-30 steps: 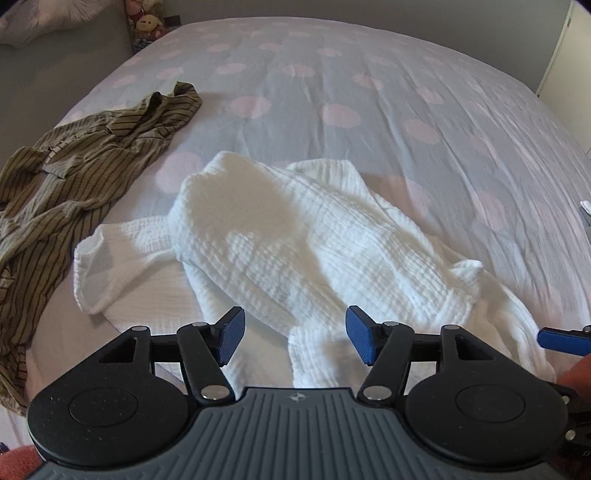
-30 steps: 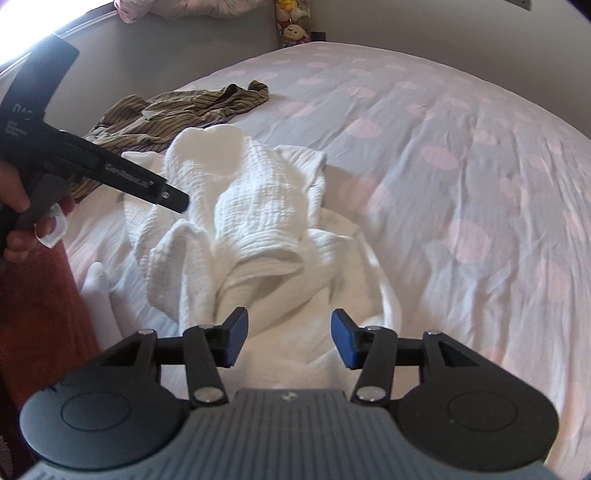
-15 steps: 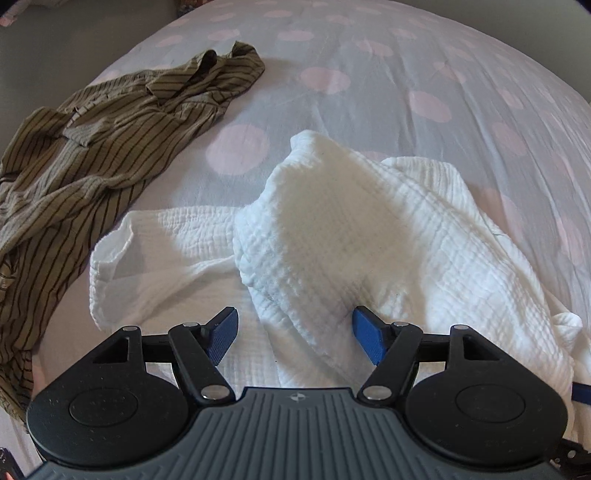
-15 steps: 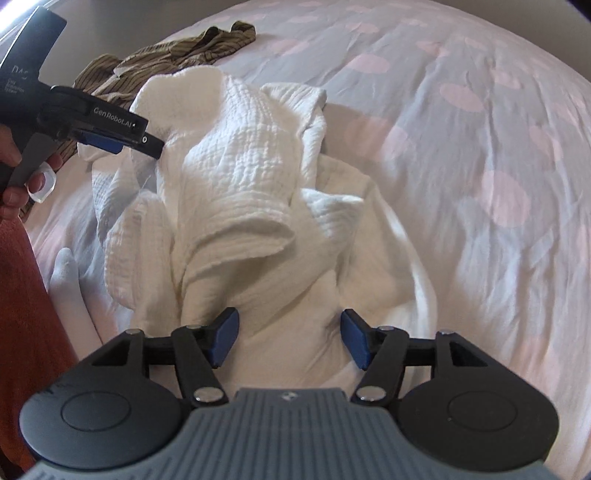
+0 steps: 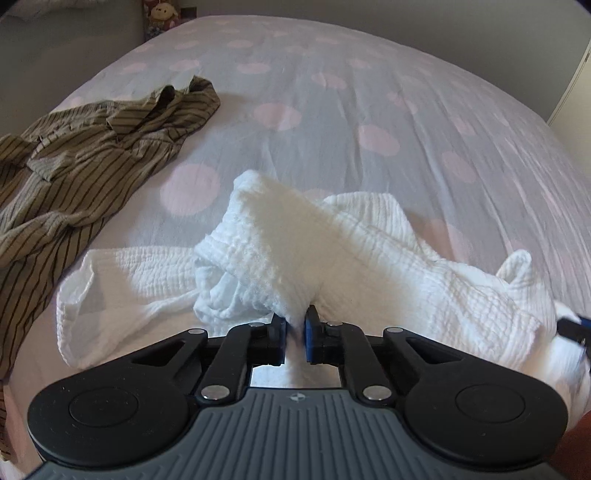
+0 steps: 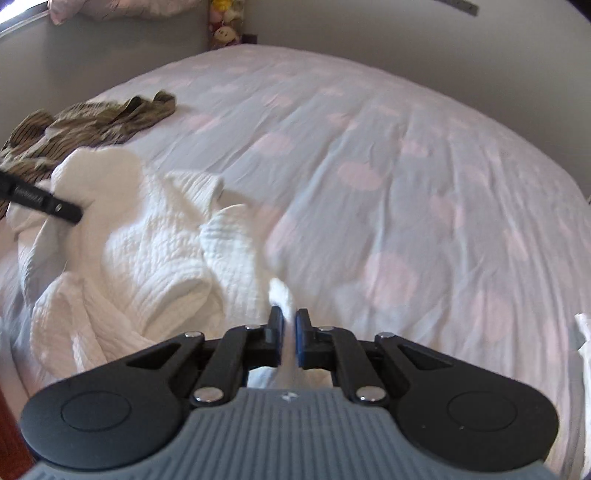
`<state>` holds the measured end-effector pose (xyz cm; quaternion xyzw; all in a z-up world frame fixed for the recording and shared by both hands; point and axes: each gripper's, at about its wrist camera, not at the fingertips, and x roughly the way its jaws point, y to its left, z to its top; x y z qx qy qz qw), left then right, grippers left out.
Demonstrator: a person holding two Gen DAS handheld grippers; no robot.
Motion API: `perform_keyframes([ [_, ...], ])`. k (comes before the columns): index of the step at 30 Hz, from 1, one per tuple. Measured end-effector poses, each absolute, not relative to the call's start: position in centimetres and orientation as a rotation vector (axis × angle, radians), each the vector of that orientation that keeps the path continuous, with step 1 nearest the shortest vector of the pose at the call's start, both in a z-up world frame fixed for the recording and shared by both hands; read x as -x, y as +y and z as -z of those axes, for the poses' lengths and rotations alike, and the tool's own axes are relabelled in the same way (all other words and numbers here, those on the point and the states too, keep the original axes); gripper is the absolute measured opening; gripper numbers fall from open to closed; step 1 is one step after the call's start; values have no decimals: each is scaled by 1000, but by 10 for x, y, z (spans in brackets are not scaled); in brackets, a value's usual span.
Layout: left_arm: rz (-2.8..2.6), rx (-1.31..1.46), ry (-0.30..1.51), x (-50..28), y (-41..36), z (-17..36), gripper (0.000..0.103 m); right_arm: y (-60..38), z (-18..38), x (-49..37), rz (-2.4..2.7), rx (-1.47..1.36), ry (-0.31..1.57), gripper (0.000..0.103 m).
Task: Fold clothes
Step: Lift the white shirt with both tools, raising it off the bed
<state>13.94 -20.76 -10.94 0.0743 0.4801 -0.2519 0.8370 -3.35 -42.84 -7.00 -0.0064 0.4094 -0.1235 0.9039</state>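
Two claws closing on white garment (image 5: 369,251), polka-dot bed (image 5: 369,92), striped shirt (image 5: 74,166) beside, grey wall (image 6: 369,37)

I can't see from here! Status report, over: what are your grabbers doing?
Left gripper, right gripper: jaws closing, white garment pinched in both. Striped shirt lies apart on bed. Nothing in the way.

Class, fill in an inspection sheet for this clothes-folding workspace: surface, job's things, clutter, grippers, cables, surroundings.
Surface: bed sheet, pale with pink dots, wrinkled.
Job's things: white garment crumpled near the front; striped brown garment unfolded on the left side of the bed.
Clutter: nothing seen.
Grippers: left gripper and right gripper both closing, white fabric pinched between the pads.
Cables: nothing seen.
Surroundings: plush toys in the far corner, grey wall.
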Motion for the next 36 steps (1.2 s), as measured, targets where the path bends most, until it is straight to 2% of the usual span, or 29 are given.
perform_keyframes([
  [5, 559, -146, 911, -132, -203, 63, 7, -444, 10, 33, 344, 82, 654, 8],
  [10, 576, -193, 864, -118, -196, 29, 7, -439, -24, 44, 347, 136, 540, 8],
  [14, 557, -281, 938, -108, -189, 45, 7, -432, -9, 54, 274, 125, 608, 8],
  [20, 547, -378, 1108, -91, -177, 92, 7, -421, 45, 75, 180, 87, 807, 8],
  [26, 561, -422, 1239, -87, -174, 115, 9, -417, 89, 91, 106, 60, 976, 10],
  [29, 568, -436, 1251, -82, -172, 114, 11, -416, 92, 102, 84, 48, 992, 20],
  [36, 581, -464, 1199, -84, -178, 95, 29, -429, 78, 104, 86, -4, 940, 34],
])
